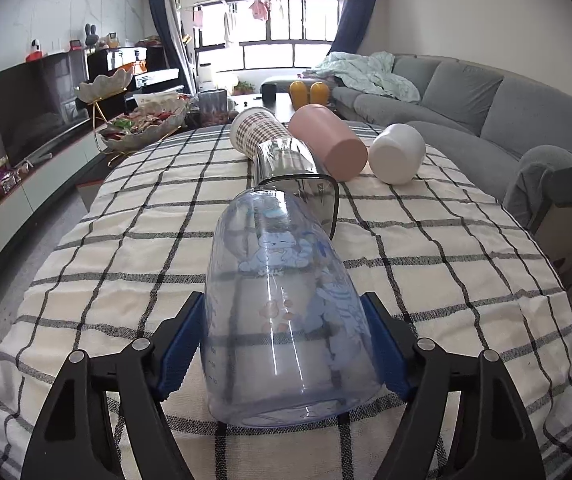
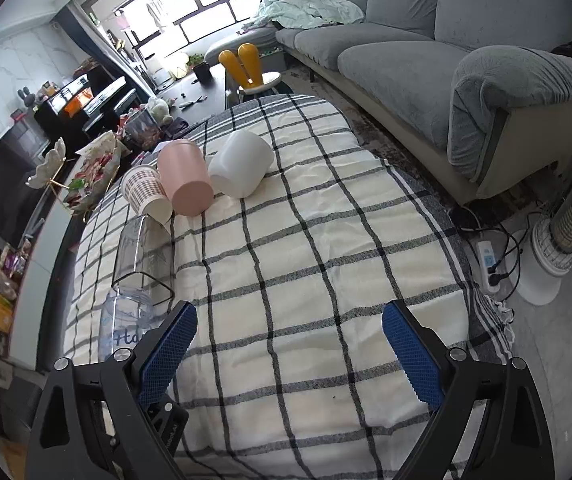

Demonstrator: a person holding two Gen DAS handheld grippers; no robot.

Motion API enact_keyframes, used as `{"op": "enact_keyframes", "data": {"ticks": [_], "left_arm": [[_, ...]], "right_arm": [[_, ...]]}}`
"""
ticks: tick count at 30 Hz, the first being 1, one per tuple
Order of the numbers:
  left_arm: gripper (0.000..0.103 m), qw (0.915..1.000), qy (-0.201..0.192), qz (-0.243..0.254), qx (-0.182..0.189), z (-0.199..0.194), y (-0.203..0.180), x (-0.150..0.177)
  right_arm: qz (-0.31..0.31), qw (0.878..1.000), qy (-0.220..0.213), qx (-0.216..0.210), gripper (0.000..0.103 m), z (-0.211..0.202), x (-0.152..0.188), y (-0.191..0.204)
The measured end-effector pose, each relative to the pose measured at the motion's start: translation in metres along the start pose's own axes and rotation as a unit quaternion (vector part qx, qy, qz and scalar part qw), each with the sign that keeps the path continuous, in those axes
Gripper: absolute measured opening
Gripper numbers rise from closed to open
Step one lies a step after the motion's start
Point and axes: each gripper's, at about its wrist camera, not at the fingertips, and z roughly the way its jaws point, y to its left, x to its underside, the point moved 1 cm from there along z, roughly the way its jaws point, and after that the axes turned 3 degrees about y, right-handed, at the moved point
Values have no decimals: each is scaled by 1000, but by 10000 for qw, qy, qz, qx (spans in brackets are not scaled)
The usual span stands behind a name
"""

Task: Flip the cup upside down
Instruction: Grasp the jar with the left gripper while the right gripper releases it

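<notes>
The left gripper (image 1: pixel 288 344) clamps the blue cartoon cup (image 1: pixel 286 312), lying flat, rim touching a clear square cup (image 1: pixel 298 176). The right gripper (image 2: pixel 289 354) gapes wide over bare checked cloth (image 2: pixel 306 240) (three more cups lie beyond).

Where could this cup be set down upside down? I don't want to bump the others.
Bare checked cloth lies right of the blue-tinted cup, ahead of the right gripper. Crowded: the far left, where the clear glass, plaid cup, pink cup and white cup lie.

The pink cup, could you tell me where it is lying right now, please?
In the left wrist view the pink cup lies on its side at the table's far end, between the plaid cup on its left and the white cup on its right.
</notes>
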Motion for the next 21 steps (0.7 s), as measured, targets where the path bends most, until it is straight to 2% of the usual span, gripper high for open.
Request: {"op": "enact_keyframes", "data": {"ticks": [9, 16, 21], "left_arm": [[76, 9997, 234, -52, 63, -13, 11, -7], [75, 9954, 921, 238, -52, -30, 22, -29], [74, 9852, 1656, 429, 53, -43, 28, -60]], "right_arm": [[-76, 9999, -56, -118, 94, -8, -2, 10], [24, 9991, 105, -408, 94, -23, -11, 29], [171, 9977, 339, -569, 94, -29, -21, 42]]}}
